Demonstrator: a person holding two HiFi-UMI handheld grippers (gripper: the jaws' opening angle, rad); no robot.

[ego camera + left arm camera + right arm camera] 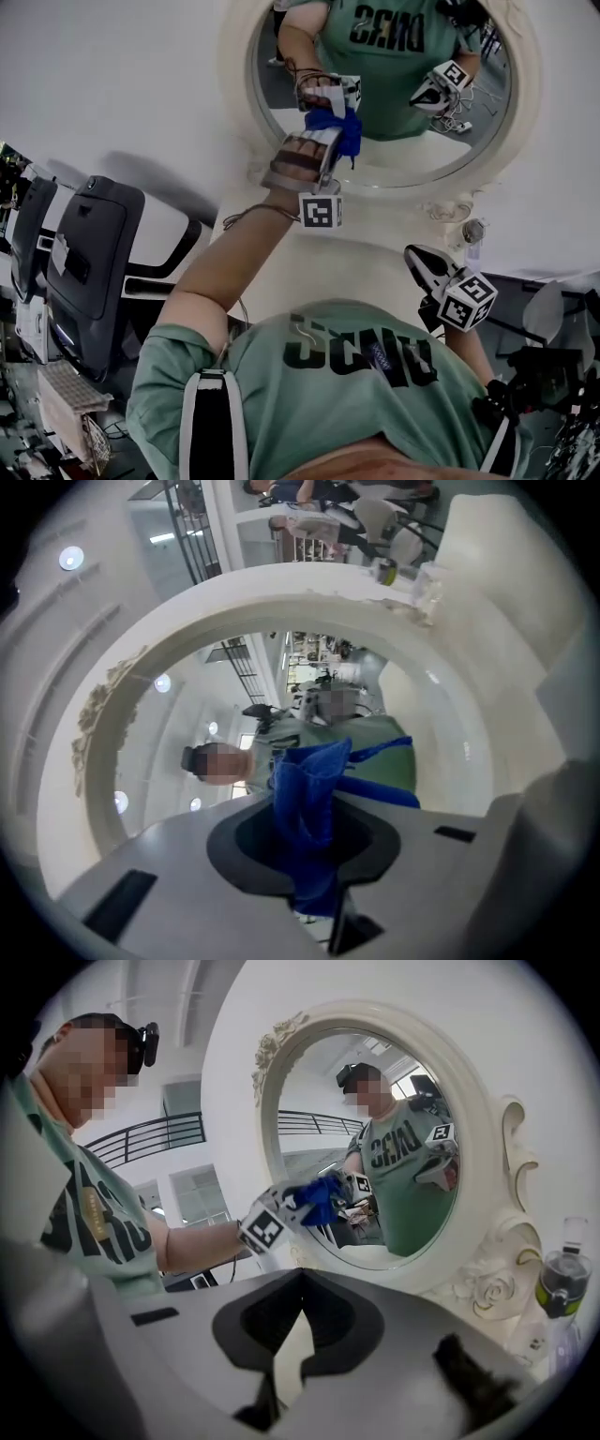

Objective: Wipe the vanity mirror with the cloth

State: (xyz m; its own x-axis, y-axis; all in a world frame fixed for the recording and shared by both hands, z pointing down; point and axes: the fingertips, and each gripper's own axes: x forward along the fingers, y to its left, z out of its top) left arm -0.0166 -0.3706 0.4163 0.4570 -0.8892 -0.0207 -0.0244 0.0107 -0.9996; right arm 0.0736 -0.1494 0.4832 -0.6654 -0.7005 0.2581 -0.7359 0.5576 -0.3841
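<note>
Blue cloth (307, 794) clenched in my left gripper (323, 141), bunched against the glass.

Both left jaws are clamped on the cloth's middle, and its loose folds stick out past the tips and touch the vanity mirror (309, 1082) at the lower left part of the glass, close to the cream frame (234, 66). The cloth meets its own reflection there. My left forearm reaches up to it from my green shirt. My right gripper (298, 1283) hangs well apart from the glass, off the frame's lower right edge near its carved rose (492, 1288), with its jaws closed tip to tip and nothing between them.
</note>
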